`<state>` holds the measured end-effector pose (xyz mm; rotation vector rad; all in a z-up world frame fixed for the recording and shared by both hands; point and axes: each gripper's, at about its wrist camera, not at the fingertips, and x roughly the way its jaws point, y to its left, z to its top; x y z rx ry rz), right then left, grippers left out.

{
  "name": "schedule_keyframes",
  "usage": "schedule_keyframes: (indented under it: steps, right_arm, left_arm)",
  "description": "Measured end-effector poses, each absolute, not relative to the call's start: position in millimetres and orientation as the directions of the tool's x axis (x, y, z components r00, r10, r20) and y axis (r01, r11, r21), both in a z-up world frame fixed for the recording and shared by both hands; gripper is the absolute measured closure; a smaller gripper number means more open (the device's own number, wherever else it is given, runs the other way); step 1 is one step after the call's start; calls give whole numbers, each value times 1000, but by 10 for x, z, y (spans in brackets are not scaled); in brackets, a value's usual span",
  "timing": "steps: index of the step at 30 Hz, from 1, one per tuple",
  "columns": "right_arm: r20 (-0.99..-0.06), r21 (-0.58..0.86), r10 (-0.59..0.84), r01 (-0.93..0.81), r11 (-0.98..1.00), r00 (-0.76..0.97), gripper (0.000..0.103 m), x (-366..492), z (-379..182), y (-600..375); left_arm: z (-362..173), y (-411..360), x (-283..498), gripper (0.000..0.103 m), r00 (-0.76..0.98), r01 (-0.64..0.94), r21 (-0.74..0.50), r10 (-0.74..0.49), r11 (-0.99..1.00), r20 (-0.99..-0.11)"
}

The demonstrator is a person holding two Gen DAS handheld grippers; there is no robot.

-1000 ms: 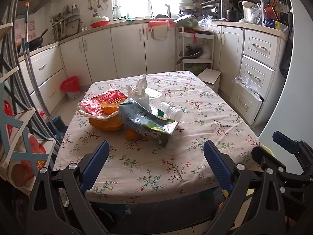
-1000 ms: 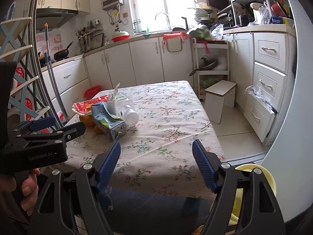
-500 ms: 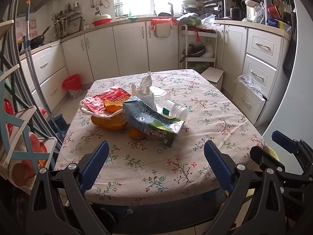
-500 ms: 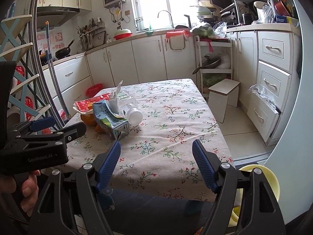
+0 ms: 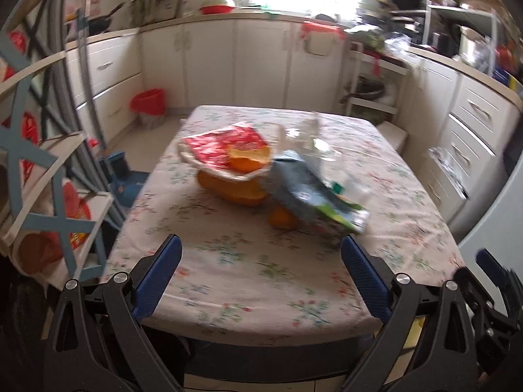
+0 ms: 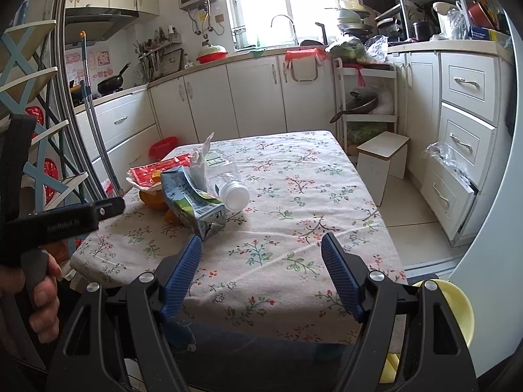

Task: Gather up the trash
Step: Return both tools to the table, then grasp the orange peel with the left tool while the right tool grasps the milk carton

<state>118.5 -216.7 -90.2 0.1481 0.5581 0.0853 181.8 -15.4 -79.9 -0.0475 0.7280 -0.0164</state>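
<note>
Hovering at the near edge of the surface [image 6: 294, 196], both tools stand wide with nothing between their blue pads. The right tool [image 6: 261, 258] has bare flowered cloth straight ahead of it, and that open stretch runs on to the far edge and to the edge on its right side. The trash sits ahead and to the left of this tool: a crumpled blue-green carton [image 6: 191, 201] lying on its side nearest, a clear plastic bottle [image 6: 230, 187] with a white cap touching the carton's far side, white tissue [image 6: 201, 158] sticking up behind them, and a red wrapper [image 6: 157, 168] on a shallow dish by the surface's left edge. Orange peel [image 6: 155, 199] lies under and beside the dish.

From the left tool [image 5: 261, 258] the view is blurred. The carton [image 5: 313, 192] lies ahead and slightly right of it, with an orange piece [image 5: 282, 219] tucked against the carton's near side. The red wrapper [image 5: 225, 145] and its dish lie ahead and slightly left. Between this tool and the pile there is a band of bare cloth, free from edge to edge.

Beyond the surface's left edge, a red bin [image 5: 148, 104] stands on the floor by the cabinets. A small white stool [image 6: 382, 160] stands just off the far right corner. A hand [image 6: 36, 297] grips the left tool's handle at the right view's left margin.
</note>
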Motion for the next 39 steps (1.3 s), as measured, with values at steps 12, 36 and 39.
schedule_keyframes:
  steps: [12, 36, 39]
  right_arm:
    - [-533, 174, 163, -81, 981, 830, 28, 1401, -936, -2008]
    - [-564, 142, 221, -171, 975, 796, 23, 1784, -1025, -1662]
    - [-562, 145, 228, -177, 974, 795, 23, 1860, -1013, -1641]
  left_arm:
    - [-691, 299, 2334, 9, 740, -105, -107, 6, 989, -673]
    - [-1111, 35, 3506, 99, 553, 112, -85, -133, 990, -823]
    - [-952, 145, 3361, 99, 581, 120, -132, -177, 984, -794]
